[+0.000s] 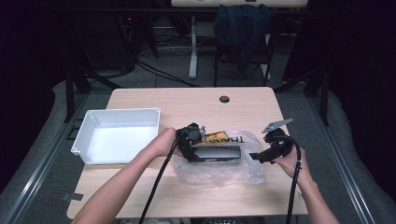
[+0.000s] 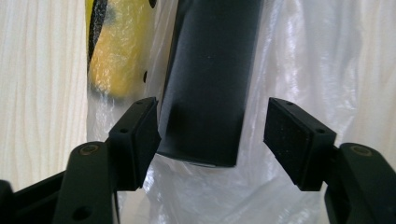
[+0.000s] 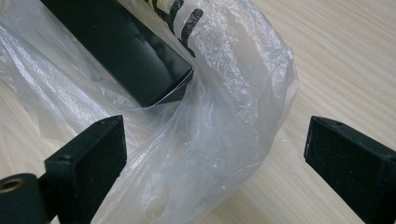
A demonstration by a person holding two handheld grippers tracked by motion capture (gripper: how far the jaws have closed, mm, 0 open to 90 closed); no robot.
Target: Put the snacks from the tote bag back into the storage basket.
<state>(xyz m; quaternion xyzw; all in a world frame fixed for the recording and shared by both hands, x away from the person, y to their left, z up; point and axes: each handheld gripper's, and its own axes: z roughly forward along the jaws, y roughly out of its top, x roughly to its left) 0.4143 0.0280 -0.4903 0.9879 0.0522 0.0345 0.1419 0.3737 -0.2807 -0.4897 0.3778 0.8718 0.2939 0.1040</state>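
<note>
A long black box [image 1: 217,152] lies on a clear plastic bag [image 1: 224,172] with yellow and black print, at the middle of the wooden table. My left gripper [image 1: 196,151] stands at the box's left end. In the left gripper view its jaws straddle the end of the box [image 2: 210,84]: one pad [image 2: 140,135] is at the box's edge, the other stands clear of it, so my left gripper [image 2: 212,140] is open. My right gripper [image 1: 254,156] is at the bag's right edge. My right gripper [image 3: 215,158] is wide open around a bulge of the bag [image 3: 224,140], just short of the box [image 3: 116,46].
A white tray [image 1: 121,112] stands on the left part of the table, right beside my left hand. A cable hole [image 1: 224,99] sits near the far edge. Beyond the table are a chair with a dark jacket [image 1: 243,28] and dark stands.
</note>
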